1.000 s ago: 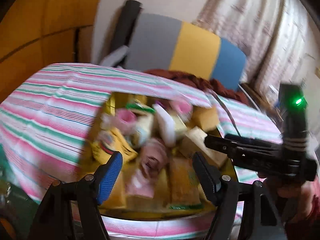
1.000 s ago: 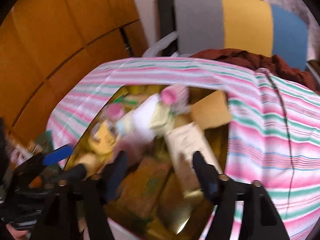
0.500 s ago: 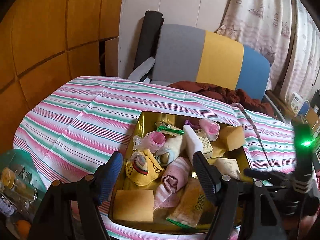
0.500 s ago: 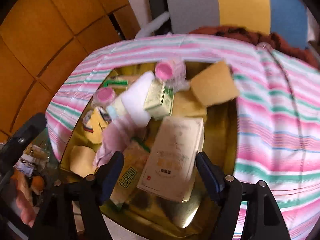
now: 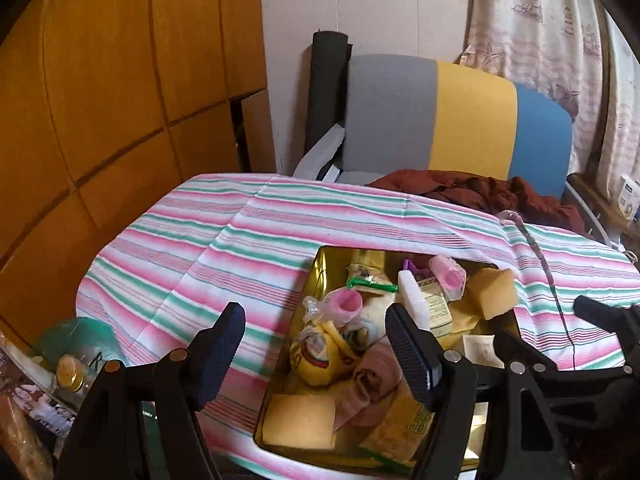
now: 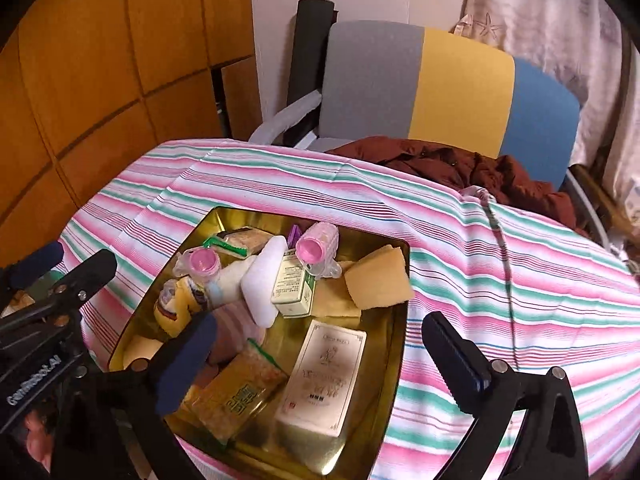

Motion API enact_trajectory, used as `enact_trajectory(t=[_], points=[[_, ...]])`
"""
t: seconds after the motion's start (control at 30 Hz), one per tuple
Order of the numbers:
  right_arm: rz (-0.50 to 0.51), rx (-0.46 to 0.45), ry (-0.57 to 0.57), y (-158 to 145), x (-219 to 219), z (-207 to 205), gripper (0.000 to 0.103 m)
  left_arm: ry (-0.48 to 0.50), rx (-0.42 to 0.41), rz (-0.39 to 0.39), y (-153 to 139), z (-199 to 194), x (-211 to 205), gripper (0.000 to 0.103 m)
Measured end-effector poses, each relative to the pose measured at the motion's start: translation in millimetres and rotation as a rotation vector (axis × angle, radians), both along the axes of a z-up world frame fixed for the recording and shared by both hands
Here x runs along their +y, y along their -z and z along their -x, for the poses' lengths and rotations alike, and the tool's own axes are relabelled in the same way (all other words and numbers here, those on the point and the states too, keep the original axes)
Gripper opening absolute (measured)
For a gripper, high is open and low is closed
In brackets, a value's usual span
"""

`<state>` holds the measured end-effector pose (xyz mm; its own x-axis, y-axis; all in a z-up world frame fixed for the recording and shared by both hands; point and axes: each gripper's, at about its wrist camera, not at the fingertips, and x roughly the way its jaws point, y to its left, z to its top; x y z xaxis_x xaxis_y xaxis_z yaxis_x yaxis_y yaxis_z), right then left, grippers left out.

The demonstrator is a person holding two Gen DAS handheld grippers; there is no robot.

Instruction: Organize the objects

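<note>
A gold metal tray (image 6: 401,332) on the striped table holds several jumbled items. Among them are a beige printed box (image 6: 325,376), a yellow sponge (image 6: 378,276), two pink rollers (image 6: 316,246), a green-and-white carton (image 6: 292,285), a white foam block (image 6: 264,276) and a yellow plush (image 5: 316,360). My right gripper (image 6: 320,340) hangs over the tray's near end. Its jaws are opening wide, and the beige box lies flat below them, untouched. My left gripper (image 5: 316,340) hovers open over the tray's left rim (image 5: 316,280), holding nothing.
A pink, green and white striped cloth (image 6: 500,280) covers the table. A thin cable (image 6: 506,264) runs across it on the right. Behind stands a grey, yellow and blue chair (image 6: 420,84) with a brown jacket (image 6: 460,168). A jar and bags (image 5: 72,372) crowd the lower left.
Both grippers have risen and drawn back from the tray, so more of the table shows. The right jaws have spread much wider. The left jaws keep the same gap.
</note>
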<state>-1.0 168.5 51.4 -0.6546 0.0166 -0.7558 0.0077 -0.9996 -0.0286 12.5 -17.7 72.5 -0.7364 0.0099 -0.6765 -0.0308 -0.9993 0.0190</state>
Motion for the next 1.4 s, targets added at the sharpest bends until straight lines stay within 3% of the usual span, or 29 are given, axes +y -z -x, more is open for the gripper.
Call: enact_trajectory(t=[0.17, 0.33, 0.63, 0.83, 1.03, 1.4], points=[[-0.056, 0.006, 0.045, -13.2, -10.1, -11.4, 0.103, -0.017, -0.028, -0.038, -3.5, -4.1, -9.9, 0.074], [-0.059, 0.011, 0.094, -18.9, -7.8, -15.2, 0.103, -0.03, -0.025, -0.021, -5.4, -6.5, -8.9, 0.074], [-0.024, -0.026, 0.147, -12.5, 0.8, -16.0, 0.103, -0.011, -0.076, -0.007, -1.4, -5.1, -1.3, 0.074], [-0.064, -0.081, 0.196, -5.4, -1.5, -11.5, 0.103, -0.022, -0.125, -0.034, 6.0, -2.8, -3.2, 0.073], [-0.057, -0.121, 0.196, 5.9, -3.2, -10.0, 0.103, -0.037, -0.146, -0.047, 8.8, -0.6, -8.1, 0.066], [-0.069, -0.117, 0.19, 7.8, -4.8, -9.5, 0.103, -0.031, -0.135, -0.053, 7.7, -3.1, -4.9, 0.065]])
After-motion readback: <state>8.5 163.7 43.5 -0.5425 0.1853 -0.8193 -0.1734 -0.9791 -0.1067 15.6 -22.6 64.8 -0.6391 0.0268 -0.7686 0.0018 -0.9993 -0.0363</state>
